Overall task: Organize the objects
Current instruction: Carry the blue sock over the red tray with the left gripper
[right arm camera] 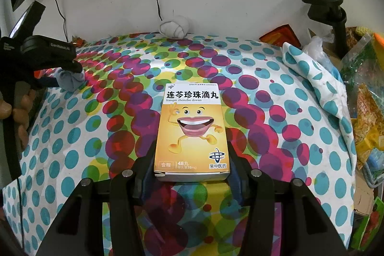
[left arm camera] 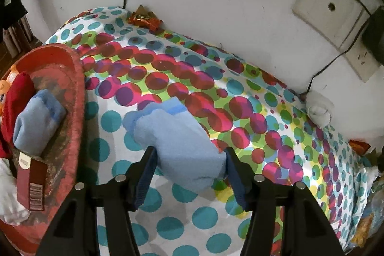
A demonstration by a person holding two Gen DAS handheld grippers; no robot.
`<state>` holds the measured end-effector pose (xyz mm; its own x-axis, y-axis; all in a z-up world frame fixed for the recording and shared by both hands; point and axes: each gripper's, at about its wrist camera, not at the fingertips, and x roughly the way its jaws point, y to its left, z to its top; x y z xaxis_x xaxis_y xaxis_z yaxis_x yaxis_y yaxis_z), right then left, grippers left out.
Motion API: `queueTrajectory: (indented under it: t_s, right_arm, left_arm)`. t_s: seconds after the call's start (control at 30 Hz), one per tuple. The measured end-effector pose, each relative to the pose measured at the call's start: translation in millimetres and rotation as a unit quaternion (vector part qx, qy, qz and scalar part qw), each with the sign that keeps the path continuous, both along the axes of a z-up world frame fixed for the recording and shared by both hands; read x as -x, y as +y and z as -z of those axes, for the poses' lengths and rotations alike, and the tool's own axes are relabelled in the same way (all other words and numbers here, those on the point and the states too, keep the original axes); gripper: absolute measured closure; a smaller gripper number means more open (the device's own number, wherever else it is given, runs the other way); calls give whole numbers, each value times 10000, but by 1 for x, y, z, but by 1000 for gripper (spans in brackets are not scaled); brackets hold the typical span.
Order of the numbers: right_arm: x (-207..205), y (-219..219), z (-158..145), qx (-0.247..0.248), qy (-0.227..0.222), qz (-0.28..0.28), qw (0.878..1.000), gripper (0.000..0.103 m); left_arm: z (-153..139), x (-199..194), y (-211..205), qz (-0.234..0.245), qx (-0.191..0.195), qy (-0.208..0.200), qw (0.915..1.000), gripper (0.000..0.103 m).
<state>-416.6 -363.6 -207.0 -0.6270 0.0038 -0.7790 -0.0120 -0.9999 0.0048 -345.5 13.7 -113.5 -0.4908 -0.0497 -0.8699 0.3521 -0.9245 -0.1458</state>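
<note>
The red basin (left arm camera: 72,78) at the far left already holds one folded blue sock, and the left claw (left arm camera: 189,157) points steeply down with its jaws spread around a second blue sock (left arm camera: 177,136); it could drop short onto the dotted desk (left arm camera: 168,220). Right of it, the right claw (right arm camera: 192,160) tilts downward, clenched on the medicine box (right arm camera: 192,131), which could twist free if swung.

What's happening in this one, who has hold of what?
A person is tidying a polka-dot tablecloth with a handheld gripper in each hand. The left gripper has a rolled light-blue sock between its jaws, beside a red basin that already holds another blue sock and a dark red box. The right gripper is clamped on a yellow medicine box above the cloth. A white sock ball sits by the wall.
</note>
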Motion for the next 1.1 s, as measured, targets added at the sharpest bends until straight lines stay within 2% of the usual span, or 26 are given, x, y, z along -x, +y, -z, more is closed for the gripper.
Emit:
queueTrajectory:
  t_s: [0.1, 0.37, 0.4, 0.43, 0.53, 0.7, 0.77, 1.0, 1.1]
  right_arm:
    - [13, -30, 5, -8, 4, -1, 10000, 55]
    - [10, -16, 3, 0, -29, 3, 10000, 54]
    - [8, -11, 1, 15, -28, 2, 10000, 54]
    - [7, -7, 1, 19, -27, 4, 10000, 54]
    - [-3, 14, -3, -12, -33, 9, 10000, 54]
    - [0, 10, -2, -32, -32, 13, 10000, 54]
    - [-8, 32, -5, -18, -29, 19, 10000, 55]
    - [9, 4, 2, -44, -36, 63, 10000, 55]
    - [6, 12, 0, -42, -36, 63, 10000, 55]
  left_arm:
    - [7, 3, 0, 11, 49, -52, 10000, 45]
    - [10, 2, -1, 226, 54, 184, 9996, 46]
    - [10, 1, -1, 284, 139, 189, 9993, 58]
    - [9, 1, 0, 357, 243, 187, 9989, 64]
    - [7, -2, 0, 551, 229, 270, 9979, 70]
    - [2, -9, -3, 819, 175, 393, 9957, 73]
    - [-2, -12, -2, 946, 233, 444, 9943, 73]
    - [-7, -25, 3, 1271, 295, 566, 9898, 73]
    - [-11, -33, 10, 1516, 424, 631, 9855, 73]
